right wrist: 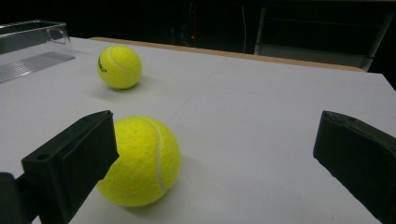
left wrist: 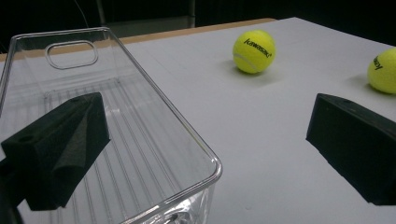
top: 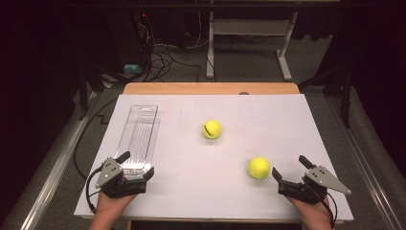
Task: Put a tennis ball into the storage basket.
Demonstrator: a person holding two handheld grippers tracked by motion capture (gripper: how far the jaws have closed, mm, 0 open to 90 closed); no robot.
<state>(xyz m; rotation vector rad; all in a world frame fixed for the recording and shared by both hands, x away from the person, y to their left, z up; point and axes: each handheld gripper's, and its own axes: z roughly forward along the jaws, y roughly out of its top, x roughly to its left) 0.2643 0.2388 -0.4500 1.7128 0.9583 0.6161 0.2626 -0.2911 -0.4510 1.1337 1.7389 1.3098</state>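
Two yellow tennis balls lie on the white table sheet (top: 268, 120): one near the middle (top: 211, 129), one nearer at the right (top: 259, 167). A clear plastic tray (top: 138, 139) lies lengthwise at the left. My left gripper (top: 137, 164) is open at the tray's near end; in the left gripper view (left wrist: 205, 140) its left jaw hangs over the tray (left wrist: 187, 130), and both balls (left wrist: 254, 51) (left wrist: 384, 70) lie beyond. My right gripper (top: 290, 167) is open just right of the nearer ball, which sits by its left jaw (right wrist: 144, 163) in the right gripper view (right wrist: 215, 158), untouched.
A wooden table edge (top: 210, 88) runs along the back of the sheet. Behind it stand a white table frame (top: 249, 43) and loose cables (top: 163, 57) on the dark floor. In the right gripper view the far ball (right wrist: 119, 66) and tray (right wrist: 32, 46) lie at the left.
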